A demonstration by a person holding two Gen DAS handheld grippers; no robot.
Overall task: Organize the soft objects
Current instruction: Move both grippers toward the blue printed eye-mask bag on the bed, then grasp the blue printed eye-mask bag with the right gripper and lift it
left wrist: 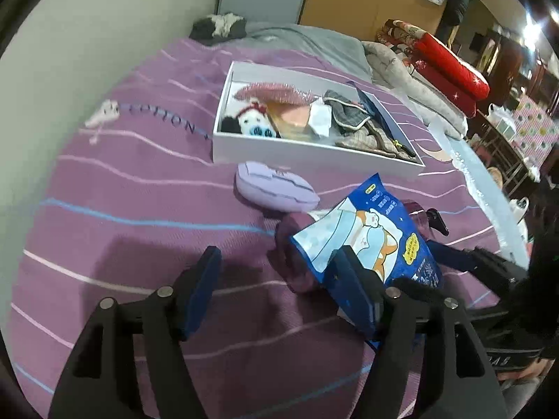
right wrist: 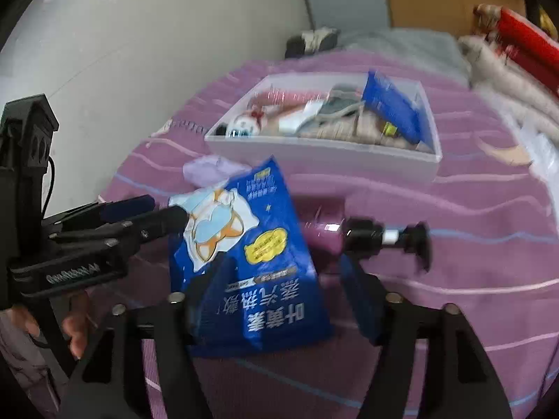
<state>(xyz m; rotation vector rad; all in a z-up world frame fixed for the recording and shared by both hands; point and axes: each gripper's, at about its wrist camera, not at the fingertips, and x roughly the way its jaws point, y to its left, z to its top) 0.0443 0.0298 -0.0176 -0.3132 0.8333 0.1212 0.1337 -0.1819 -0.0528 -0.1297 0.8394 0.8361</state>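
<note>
A blue packet with a cartoon dog (left wrist: 374, 241) (right wrist: 251, 262) lies tilted over a purple pump bottle (left wrist: 300, 255) (right wrist: 349, 234) on the purple striped bedspread. My left gripper (left wrist: 279, 289) is open; its right finger lies against the packet's near edge. It shows from the side in the right wrist view (right wrist: 153, 213). My right gripper (right wrist: 283, 296) is open, its jaws wide around the packet's lower part. A lilac pouch (left wrist: 276, 188) (right wrist: 213, 171) lies in front of the white box (left wrist: 314, 150) (right wrist: 314, 153), which holds a plush toy, pink fabric, folded cloth and a blue packet.
Grey and beige blankets (left wrist: 401, 66) and red bedding (left wrist: 450, 66) are piled at the bed's far right. A dark fluffy item (left wrist: 220, 26) lies by the wall. A white wall runs along the left. Clear plastic (left wrist: 471, 164) lies at the right edge.
</note>
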